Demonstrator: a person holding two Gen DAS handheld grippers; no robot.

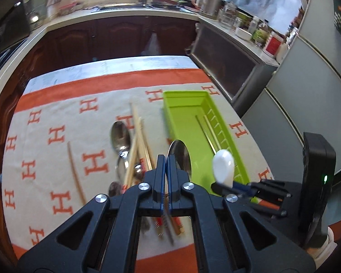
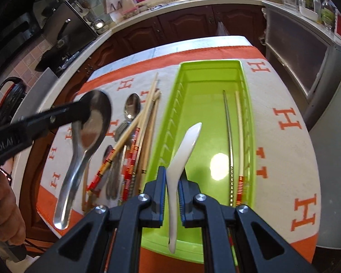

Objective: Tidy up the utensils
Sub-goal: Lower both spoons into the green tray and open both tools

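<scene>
Nearest the viewer, the right gripper is closed on a white ceramic spoon, pinching it partway along the handle. The spoon is held above the near end of the green tray, its bowl pointing toward the tray's far end and its handle tip hanging past the tray's near rim.

To the left of the tray, the left gripper is clamped on the bowl of a large metal spoon, lifted above the cloth, with the long handle dangling down toward the near table edge. A hand holds this gripper.

Inside the tray, along its right wall, lie two chopsticks, one metal and one pale with a red-banded end. The rest of the tray floor is bare.

Just left of the tray, on the orange and cream tablecloth, sits a tangled heap of loose utensils: wooden chopsticks crossing over smaller metal spoons. One chopstick lies apart, further left of the tray.

Beyond the tray's far end are dark wood cabinets and a cluttered kitchen counter.

Risks, as a judgement: the glazed spoon is held on a narrow, curved section and could slip or swivel. The metal spoon, gripped by its smooth bowl with the weight hanging, may pivot out. Both grippers heading for the tray together could collide.
</scene>
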